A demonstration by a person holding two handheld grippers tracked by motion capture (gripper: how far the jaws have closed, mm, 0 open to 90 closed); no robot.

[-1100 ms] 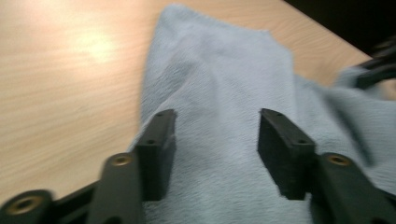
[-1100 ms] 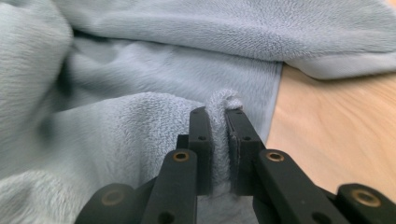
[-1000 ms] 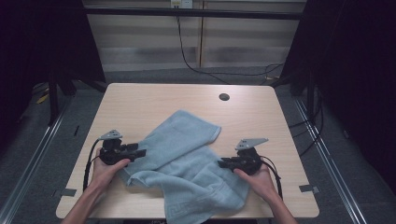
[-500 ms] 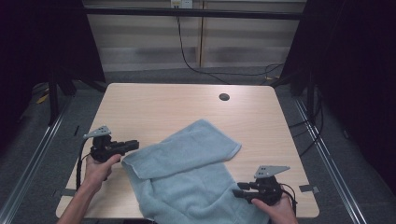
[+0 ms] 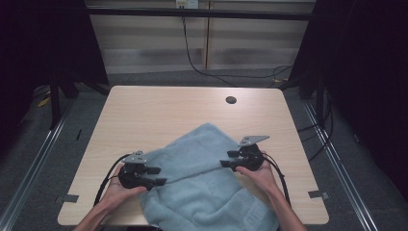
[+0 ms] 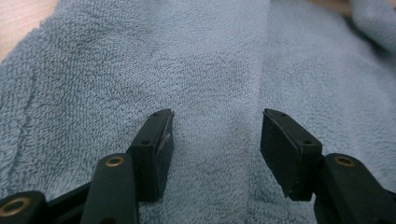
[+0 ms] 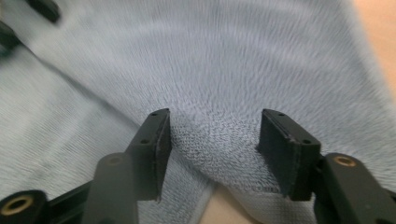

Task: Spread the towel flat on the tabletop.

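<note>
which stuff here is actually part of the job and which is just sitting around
Part of the job:
- blue towel, rumpled on the near half of the table
- left gripper, jaws apart at the towel's left edge
- right gripper, jaws apart at its right side

Just lying about:
- table, far half bare wood
- round cable hole
- black cable hanging behind the table
</note>
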